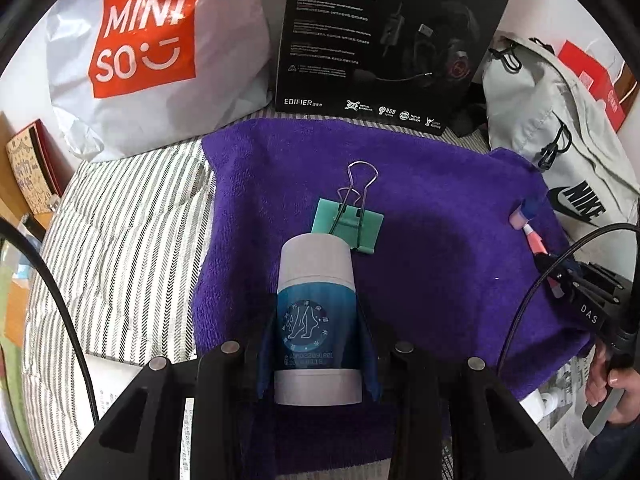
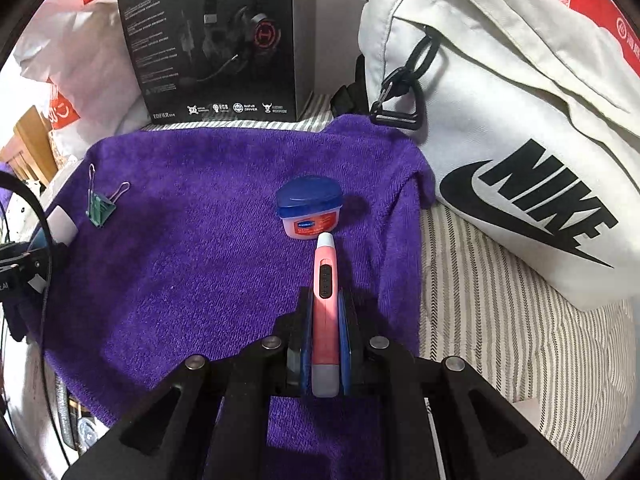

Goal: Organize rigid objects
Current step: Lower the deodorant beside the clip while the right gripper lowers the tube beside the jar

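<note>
Left wrist view: the left hand-held gripper [image 1: 316, 344] is clamped on a bottle [image 1: 316, 320], blue-labelled with a white cap, which lies lengthwise between the blue pads with its cap pointing away from the camera, over the near part of a purple towel [image 1: 440, 208]. A green binder clip [image 1: 350, 222] rests on the towel just beyond the cap, its wire handles pointing away. At the right edge, the right hand-held gripper [image 1: 560, 270] appears side-on, with a hand [image 1: 612, 384] below it.

Right wrist view: the right hand-held gripper [image 2: 325, 336] is closed tight on a pink pen [image 2: 325, 300], held along the fingers with its white tip forward. The tip lies at the near side of a small jar [image 2: 308, 210] with a blue lid, standing upright on the towel [image 2: 200, 240]; whether tip and jar touch cannot be told. The binder clip [image 2: 100, 208] lies at the towel's far left, well apart from the jar.

Surroundings: the towel is spread on a striped bed cover [image 2: 500, 320]. Behind it stand a black headset box [image 1: 384, 40], a white Miniso bag [image 1: 156, 48] and a white Nike bag [image 2: 520, 120].
</note>
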`<state>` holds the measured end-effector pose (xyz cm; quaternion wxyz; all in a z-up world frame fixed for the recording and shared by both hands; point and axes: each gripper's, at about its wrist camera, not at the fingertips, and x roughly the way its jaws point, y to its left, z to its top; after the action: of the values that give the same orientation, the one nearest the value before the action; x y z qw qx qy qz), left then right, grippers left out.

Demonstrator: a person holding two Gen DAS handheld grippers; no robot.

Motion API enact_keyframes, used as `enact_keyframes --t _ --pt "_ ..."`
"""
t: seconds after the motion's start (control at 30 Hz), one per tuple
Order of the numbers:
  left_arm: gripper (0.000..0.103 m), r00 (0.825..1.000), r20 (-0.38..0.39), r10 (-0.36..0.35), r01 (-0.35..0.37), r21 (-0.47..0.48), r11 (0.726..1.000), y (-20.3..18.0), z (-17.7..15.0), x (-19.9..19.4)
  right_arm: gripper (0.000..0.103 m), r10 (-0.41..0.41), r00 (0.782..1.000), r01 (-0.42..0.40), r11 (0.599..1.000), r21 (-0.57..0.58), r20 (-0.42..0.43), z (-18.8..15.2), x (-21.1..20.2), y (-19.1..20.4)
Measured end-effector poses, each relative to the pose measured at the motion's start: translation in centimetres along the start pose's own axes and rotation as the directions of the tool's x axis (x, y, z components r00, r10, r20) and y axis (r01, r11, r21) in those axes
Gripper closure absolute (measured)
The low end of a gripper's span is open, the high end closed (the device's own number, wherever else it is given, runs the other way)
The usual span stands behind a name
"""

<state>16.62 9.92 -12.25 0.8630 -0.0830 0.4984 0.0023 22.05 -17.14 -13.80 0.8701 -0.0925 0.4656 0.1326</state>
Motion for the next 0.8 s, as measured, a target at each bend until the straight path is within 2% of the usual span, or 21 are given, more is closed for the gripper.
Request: enact_keyframes --t 0.33,0.67,0.8 --pt "0.069 0.997 0.026 0.078 -0.080 0.072 0.994 -1.6 0.0 0.9 0.091 0.005 1.000 -0.005 1.000 -0.002 0.015 -0.1 0.0 -0.1" --pt "0.069 0.995 0.048 0.085 -0.090 0.095 0.991 -1.6 -0.1 0.8 0.091 0.003 0.999 -0.002 1.000 -0.016 0.034 -0.4 -0.1 -0.1" --pt "0.063 0.996 0.039 0.075 -0.079 0.108 0.991 -1.6 -0.3 0.6 0.091 0.012 1.000 -0.012 1.000 -0.021 0.029 -0.3 -0.2 -0.2"
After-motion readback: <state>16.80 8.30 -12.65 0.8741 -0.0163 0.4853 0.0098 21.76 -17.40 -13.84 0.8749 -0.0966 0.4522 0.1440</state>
